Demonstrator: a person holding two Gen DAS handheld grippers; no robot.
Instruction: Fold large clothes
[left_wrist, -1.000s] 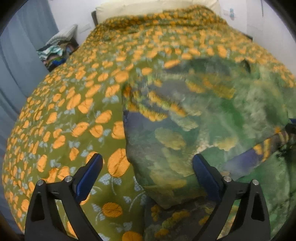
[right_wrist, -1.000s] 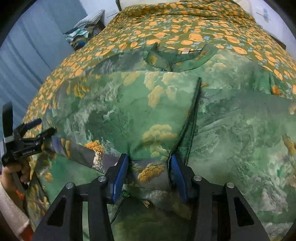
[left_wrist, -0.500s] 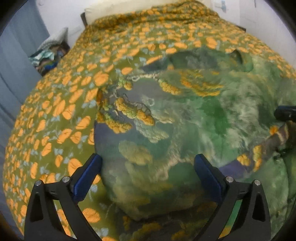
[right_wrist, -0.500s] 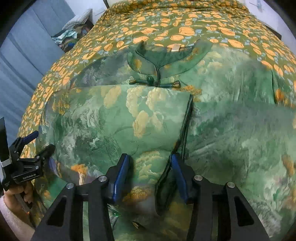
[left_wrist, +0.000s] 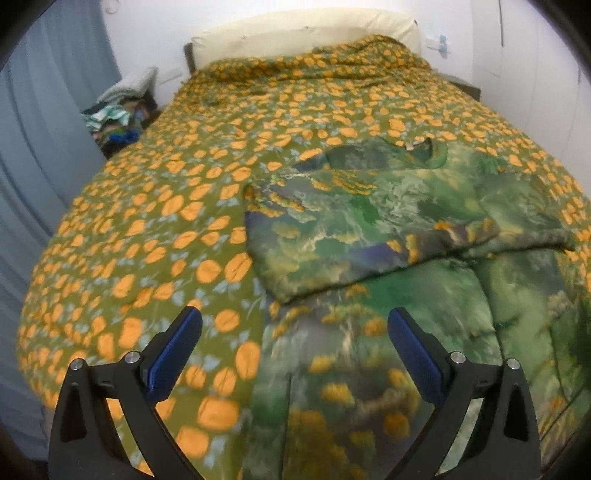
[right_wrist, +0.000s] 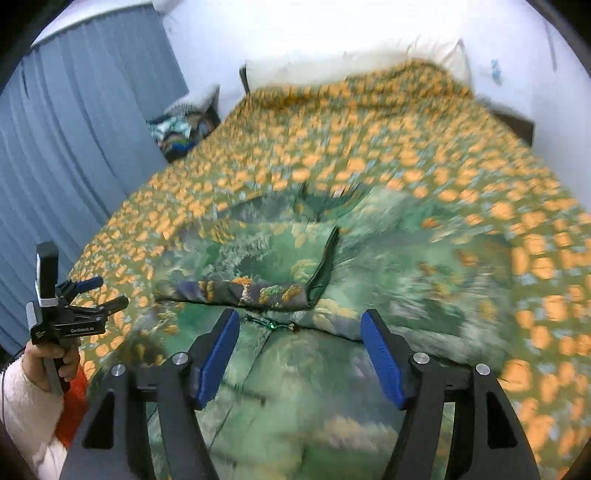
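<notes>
My bed (left_wrist: 122, 229), covered by an olive quilt printed with orange blossoms, fills most of both views, with a cream pillow (left_wrist: 306, 37) along the headboard. Grey-blue curtains (right_wrist: 74, 140) hang to the left of it, and a heap of mixed clothes (left_wrist: 118, 122) sits beside the bed near the wall. The large green garment with a painted landscape print (left_wrist: 388, 221) lies flat on the quilt toward the right side of the bed, its collar pointing to the pillow and one sleeve folded across the chest, making a dark-edged band (right_wrist: 258, 291) across the middle. A small green knot button (right_wrist: 271, 325) shows just below that band. My left hand-held gripper (left_wrist: 293, 354) hangs above the garment's lower left edge, fingers spread wide and holding nothing; my left hand (right_wrist: 55, 363) grips its handle. My right hand-held gripper (right_wrist: 299, 354) is likewise released over the lower body of the garment, clear of the cloth.
</notes>
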